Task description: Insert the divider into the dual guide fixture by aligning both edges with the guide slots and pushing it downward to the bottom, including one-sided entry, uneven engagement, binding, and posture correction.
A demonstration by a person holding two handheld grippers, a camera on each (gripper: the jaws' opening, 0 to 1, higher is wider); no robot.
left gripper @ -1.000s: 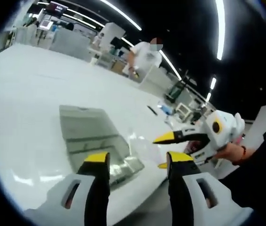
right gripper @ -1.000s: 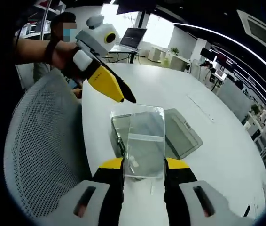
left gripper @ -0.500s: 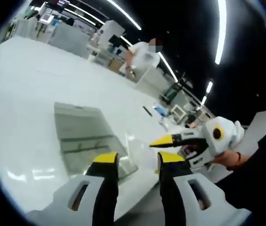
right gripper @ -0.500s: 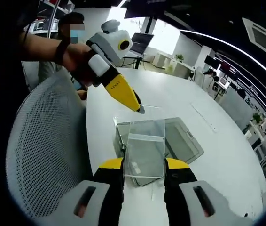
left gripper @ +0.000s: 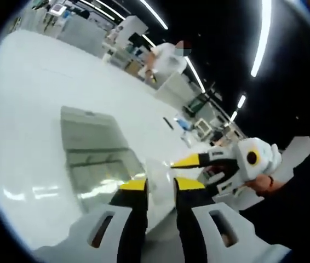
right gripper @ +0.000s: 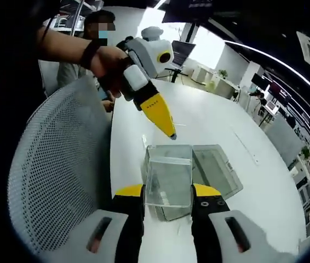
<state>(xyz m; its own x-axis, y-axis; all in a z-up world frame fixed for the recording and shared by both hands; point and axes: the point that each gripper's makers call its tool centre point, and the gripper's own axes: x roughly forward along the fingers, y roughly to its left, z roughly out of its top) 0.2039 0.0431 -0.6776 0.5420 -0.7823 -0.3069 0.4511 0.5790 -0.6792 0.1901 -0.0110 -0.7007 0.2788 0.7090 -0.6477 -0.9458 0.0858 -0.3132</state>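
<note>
The clear flat divider [right gripper: 168, 183] stands upright, pinched between the right gripper [right gripper: 168, 192] jaws above the transparent rectangular fixture [right gripper: 215, 170] on the glossy white desk [right gripper: 210, 123]; the left gripper [left gripper: 159, 185] clamps its far top edge

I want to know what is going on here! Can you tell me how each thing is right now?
Divider: clear sheet, upright, held above the fixture, not yet in the slots.
Right gripper: shut on the divider's lower edge.
Left gripper: shut on the divider's top corner.
Fixture: clear tray, flat on the table.
Table: white, bearing the fixture.
Mesh chair: beside the table.
</note>
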